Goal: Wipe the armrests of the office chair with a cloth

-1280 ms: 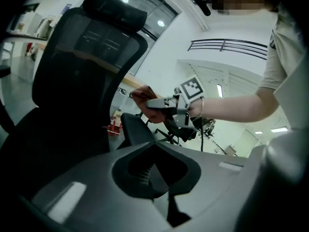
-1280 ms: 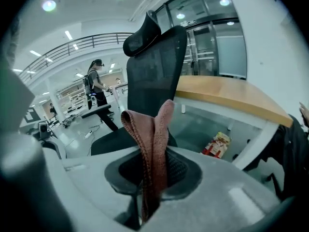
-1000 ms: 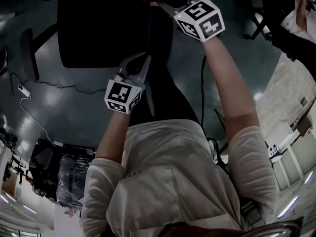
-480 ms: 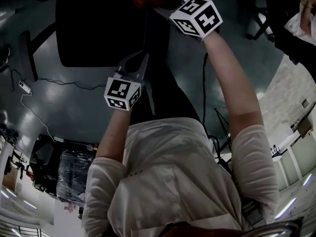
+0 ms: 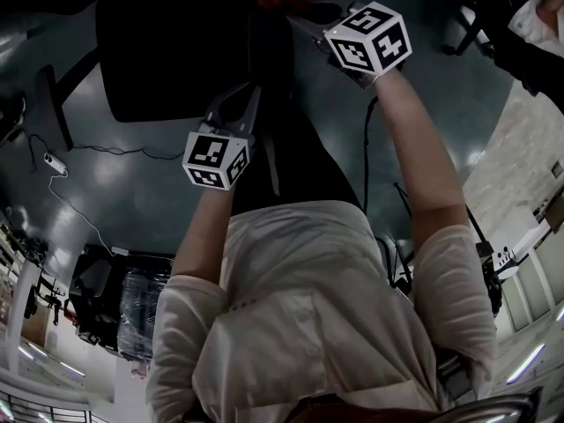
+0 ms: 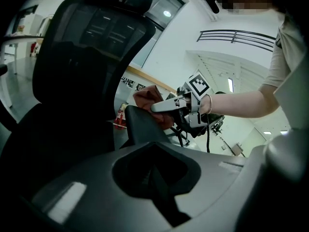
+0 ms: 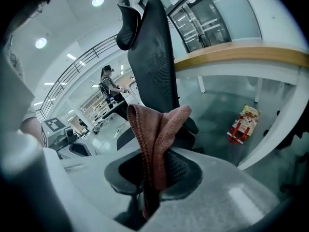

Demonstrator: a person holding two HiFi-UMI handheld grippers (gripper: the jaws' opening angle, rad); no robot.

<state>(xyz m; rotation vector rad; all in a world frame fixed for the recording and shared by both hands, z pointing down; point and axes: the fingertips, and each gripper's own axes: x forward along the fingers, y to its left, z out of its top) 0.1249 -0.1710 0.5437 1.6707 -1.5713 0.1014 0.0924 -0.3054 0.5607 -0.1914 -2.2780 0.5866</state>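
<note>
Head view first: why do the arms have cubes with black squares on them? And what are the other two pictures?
A person holds a pinching tool, called a gripper, in each hand. Each cube is a part of its gripper. The head view looks down from a camera on the person's head, so you see the white shirt below. The other two pictures come from small cameras that ride on the grippers. The right gripper pinches a reddish cloth and holds it at the armrest of a black office chair. The left gripper is shut and holds nothing. Underneath is a shiny floor.
</note>
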